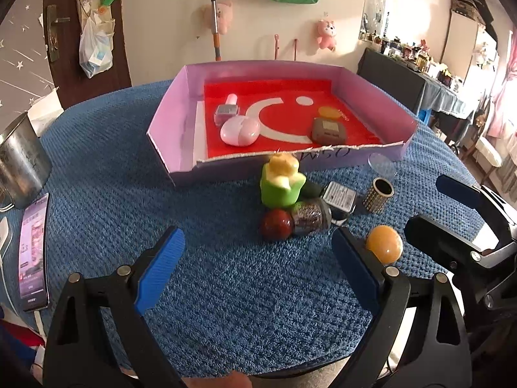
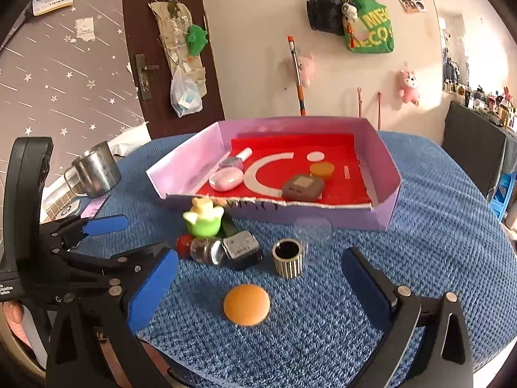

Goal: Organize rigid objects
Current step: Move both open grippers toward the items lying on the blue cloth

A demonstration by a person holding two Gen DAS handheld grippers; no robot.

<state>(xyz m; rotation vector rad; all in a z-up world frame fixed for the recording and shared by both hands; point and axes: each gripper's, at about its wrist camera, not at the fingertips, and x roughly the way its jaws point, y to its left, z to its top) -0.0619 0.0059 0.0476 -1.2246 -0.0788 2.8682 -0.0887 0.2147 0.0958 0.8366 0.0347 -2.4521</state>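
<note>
A purple box (image 1: pixel 163 123) (image 2: pixel 384 190) with a red floor holds a pink case (image 1: pixel 239 131), a small bottle (image 1: pixel 227 110), a brown case (image 1: pixel 328 131) and an orange cap (image 2: pixel 321 169). In front of it on the blue cloth lie a green toy (image 1: pixel 281 184) (image 2: pixel 203 218), a dark red ball (image 1: pixel 277 223), a glitter jar (image 1: pixel 310 216), a black box (image 2: pixel 242 249), a striped cup (image 2: pixel 288 258) and an orange ball (image 1: pixel 384 244) (image 2: pixel 247 304). My left gripper (image 1: pixel 258 266) is open near the dark red ball. My right gripper (image 2: pixel 258 287) is open around the orange ball.
A steel mug (image 1: pixel 19 161) (image 2: pixel 97 168) and a phone (image 1: pixel 34 252) sit at the table's left. A clear lid (image 2: pixel 312 229) leans by the box front. A black chair (image 2: pixel 471 158) stands to the right.
</note>
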